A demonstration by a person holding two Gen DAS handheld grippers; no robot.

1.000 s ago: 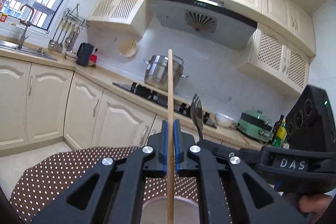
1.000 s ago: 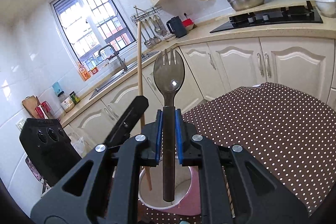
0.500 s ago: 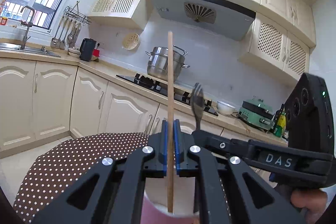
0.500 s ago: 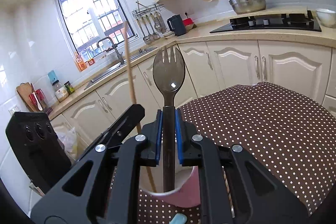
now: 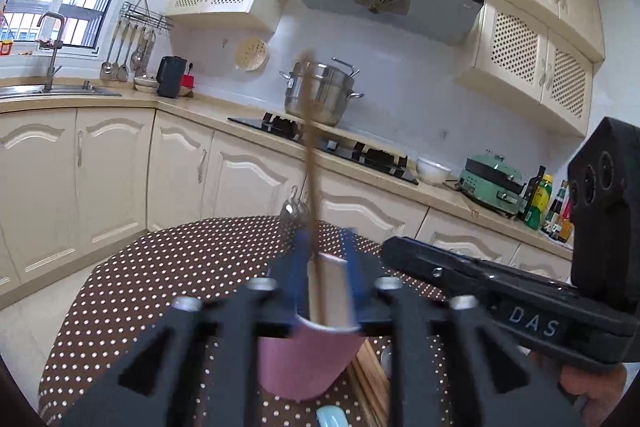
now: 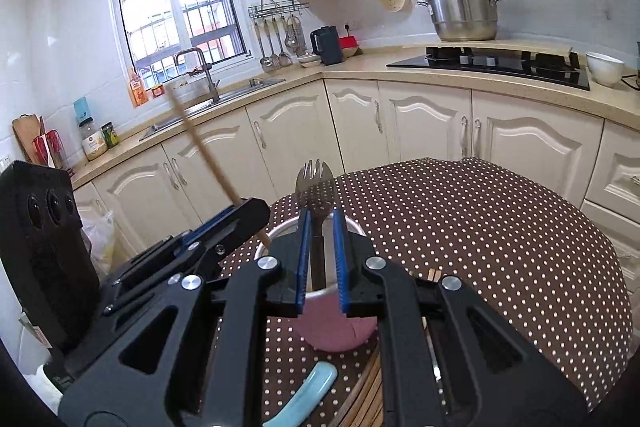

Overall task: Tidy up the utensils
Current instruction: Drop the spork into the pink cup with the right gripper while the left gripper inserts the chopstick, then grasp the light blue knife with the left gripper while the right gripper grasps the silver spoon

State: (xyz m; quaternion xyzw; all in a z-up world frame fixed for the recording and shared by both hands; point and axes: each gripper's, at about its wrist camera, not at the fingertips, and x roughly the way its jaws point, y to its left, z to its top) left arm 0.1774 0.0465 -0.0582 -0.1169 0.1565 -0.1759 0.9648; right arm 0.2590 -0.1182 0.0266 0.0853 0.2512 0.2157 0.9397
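Note:
A pink cup (image 5: 304, 359) with a white inside stands on the dotted tablecloth, also in the right wrist view (image 6: 340, 331). A wooden chopstick (image 5: 311, 163) stands loose in it, blurred and tilted; it leans left in the right wrist view (image 6: 204, 147). A dark spork (image 6: 316, 195) stands in the cup, its head just showing in the left wrist view (image 5: 294, 207). My left gripper (image 5: 324, 267) is open just above the cup. My right gripper (image 6: 320, 255) is open, its pads either side of the spork handle without touching.
The table with brown dotted cloth (image 6: 480, 227) fills the foreground. A light blue utensil rest (image 6: 308, 391) and several wooden chopsticks (image 6: 368, 387) lie in front of the cup. Kitchen cabinets, sink, stove and a steel pot (image 5: 320, 95) lie beyond.
Both grippers have opened. The chopstick and the spork have dropped into the cup; the chopstick is tipping left. Both grippers sit lower, close over the cup.

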